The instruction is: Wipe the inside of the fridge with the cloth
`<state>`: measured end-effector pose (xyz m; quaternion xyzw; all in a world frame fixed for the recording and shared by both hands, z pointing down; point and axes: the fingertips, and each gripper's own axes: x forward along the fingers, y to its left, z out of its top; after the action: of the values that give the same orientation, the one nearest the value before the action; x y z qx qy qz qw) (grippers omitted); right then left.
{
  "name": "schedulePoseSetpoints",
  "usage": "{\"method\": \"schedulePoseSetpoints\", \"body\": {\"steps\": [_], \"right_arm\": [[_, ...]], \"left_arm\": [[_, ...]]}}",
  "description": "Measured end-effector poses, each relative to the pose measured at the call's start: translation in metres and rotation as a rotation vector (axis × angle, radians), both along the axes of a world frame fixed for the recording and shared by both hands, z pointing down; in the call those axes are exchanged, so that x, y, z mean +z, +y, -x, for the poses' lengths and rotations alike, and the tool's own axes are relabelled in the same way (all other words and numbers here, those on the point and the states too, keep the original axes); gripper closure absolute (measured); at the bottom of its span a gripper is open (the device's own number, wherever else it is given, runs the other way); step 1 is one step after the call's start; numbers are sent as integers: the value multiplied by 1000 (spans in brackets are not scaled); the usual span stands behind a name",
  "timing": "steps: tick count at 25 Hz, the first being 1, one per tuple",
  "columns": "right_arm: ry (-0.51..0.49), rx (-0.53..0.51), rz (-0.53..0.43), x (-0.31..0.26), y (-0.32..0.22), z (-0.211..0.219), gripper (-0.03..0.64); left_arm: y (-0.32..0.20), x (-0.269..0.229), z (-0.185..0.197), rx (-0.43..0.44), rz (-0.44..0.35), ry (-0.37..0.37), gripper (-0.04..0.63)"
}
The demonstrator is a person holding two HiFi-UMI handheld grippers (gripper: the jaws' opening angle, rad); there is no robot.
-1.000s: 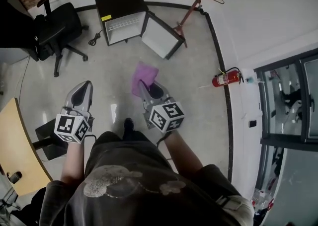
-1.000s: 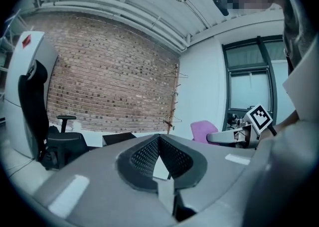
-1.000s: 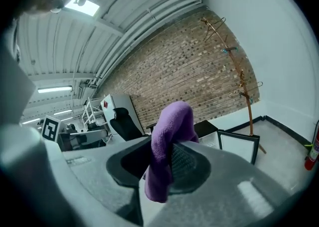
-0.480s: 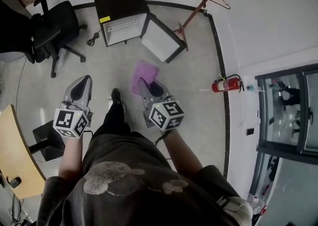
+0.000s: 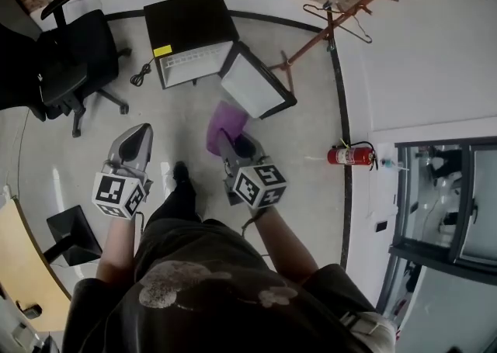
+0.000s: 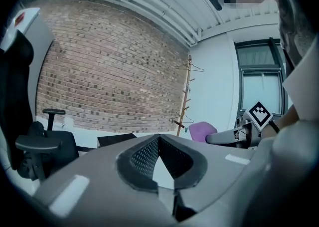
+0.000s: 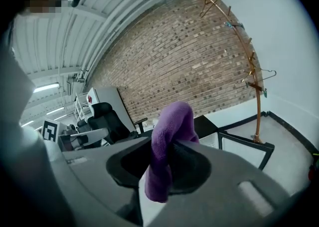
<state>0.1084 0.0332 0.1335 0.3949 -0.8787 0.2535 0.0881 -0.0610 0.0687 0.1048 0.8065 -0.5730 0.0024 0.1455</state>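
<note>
A small black fridge point(image 5: 189, 27) stands on the floor by the brick wall, its white-lined door point(image 5: 256, 86) swung open to the right. A purple cloth point(image 5: 226, 125) hangs from my right gripper point(image 5: 227, 140), which is shut on it; in the right gripper view the cloth point(image 7: 169, 141) droops between the jaws and the fridge point(image 7: 204, 123) shows behind it. My left gripper point(image 5: 140, 136) is shut and holds nothing, a step short of the fridge. In the left gripper view point(image 6: 158, 138) the fridge top point(image 6: 115, 139) lies ahead.
A black office chair point(image 5: 66, 60) stands left of the fridge. A wooden coat rack point(image 5: 342, 18) leans at the right of it. A red fire extinguisher point(image 5: 353, 156) sits by the right wall. A wooden desk edge point(image 5: 19, 262) and a black base point(image 5: 70, 233) are at lower left.
The person has stepped forward: the fridge and its open door now lie closer to both grippers. The cloth stays in the right gripper.
</note>
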Motion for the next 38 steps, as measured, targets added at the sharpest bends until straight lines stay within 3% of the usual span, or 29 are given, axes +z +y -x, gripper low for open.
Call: {"method": "schedulePoseSetpoints", "body": {"steps": [8, 15, 22, 31, 38], "right_arm": [[54, -21, 4, 14, -89, 46, 537], [88, -45, 53, 54, -145, 50, 537], [102, -122, 182, 165, -207, 58, 537], [86, -291, 199, 301, -282, 101, 537], [56, -355, 202, 398, -304, 128, 537]], "left_arm": [[-92, 24, 42, -8, 25, -13, 578], [-143, 53, 52, -41, 46, -11, 578], [-187, 131, 59, -120, 112, -31, 578], [-258, 247, 67, -202, 119, -14, 578], [-267, 357, 76, -224, 129, -14, 578]]}}
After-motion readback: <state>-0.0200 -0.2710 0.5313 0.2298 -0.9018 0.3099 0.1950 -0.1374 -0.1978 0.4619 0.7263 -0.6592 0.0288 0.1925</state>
